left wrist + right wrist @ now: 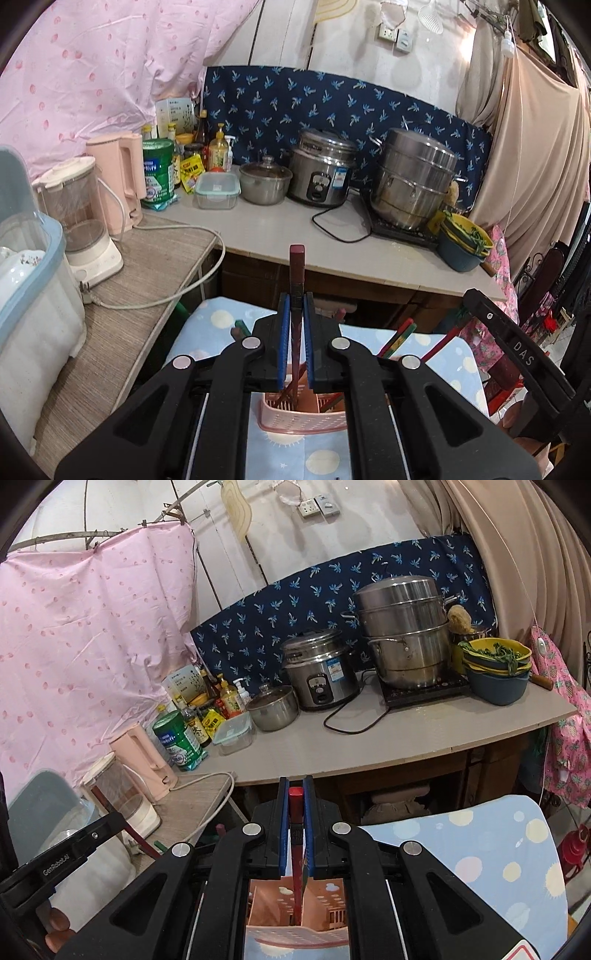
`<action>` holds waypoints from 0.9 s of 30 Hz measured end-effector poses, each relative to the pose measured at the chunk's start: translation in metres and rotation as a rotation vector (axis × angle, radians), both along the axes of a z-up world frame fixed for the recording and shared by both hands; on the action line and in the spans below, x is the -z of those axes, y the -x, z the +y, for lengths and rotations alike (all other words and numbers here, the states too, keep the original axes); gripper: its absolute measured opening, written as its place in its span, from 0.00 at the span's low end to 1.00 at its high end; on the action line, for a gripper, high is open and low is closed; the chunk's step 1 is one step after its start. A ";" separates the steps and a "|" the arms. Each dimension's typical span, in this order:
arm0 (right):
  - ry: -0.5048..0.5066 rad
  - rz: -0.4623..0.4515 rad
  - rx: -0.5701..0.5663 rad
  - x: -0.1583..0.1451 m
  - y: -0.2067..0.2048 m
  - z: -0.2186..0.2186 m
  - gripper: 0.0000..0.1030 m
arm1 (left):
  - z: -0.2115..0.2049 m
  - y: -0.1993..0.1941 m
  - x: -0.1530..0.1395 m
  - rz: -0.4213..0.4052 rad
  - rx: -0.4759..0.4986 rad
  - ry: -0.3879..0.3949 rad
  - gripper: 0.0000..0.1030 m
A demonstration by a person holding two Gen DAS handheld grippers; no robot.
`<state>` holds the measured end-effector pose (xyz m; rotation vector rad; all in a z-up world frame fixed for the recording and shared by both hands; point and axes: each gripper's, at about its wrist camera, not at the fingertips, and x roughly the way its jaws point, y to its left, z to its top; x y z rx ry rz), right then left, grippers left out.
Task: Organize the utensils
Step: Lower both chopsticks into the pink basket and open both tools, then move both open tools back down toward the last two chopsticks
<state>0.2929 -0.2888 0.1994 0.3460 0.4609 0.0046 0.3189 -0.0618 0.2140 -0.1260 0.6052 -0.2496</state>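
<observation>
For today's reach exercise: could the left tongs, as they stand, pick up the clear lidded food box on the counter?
Probably not: the left tongs are already shut on a dark red chopstick, and the food box sits well beyond them.

I see a tabletop (207,325) under a blue dotted cloth (321,458). A pink slotted basket (303,417) stands directly on it.
</observation>
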 end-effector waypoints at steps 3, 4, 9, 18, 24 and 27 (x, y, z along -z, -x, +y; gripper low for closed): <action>-0.002 0.026 -0.002 0.011 -0.003 0.001 0.07 | -0.003 -0.002 0.012 0.025 0.003 -0.007 0.07; -0.001 0.033 -0.003 0.015 -0.003 0.001 0.07 | -0.004 -0.002 0.015 0.031 0.004 -0.010 0.07; 0.004 0.047 -0.005 0.020 -0.001 0.003 0.16 | -0.008 0.000 0.025 0.043 -0.004 -0.033 0.09; -0.009 0.015 0.018 0.011 0.020 -0.007 0.33 | -0.010 0.016 0.020 -0.004 -0.033 -0.064 0.40; -0.013 0.003 0.023 0.008 0.039 -0.009 0.34 | -0.009 0.031 0.017 -0.021 -0.045 -0.081 0.41; -0.022 0.002 0.023 0.008 0.049 -0.011 0.34 | -0.007 0.041 0.016 -0.027 -0.044 -0.084 0.41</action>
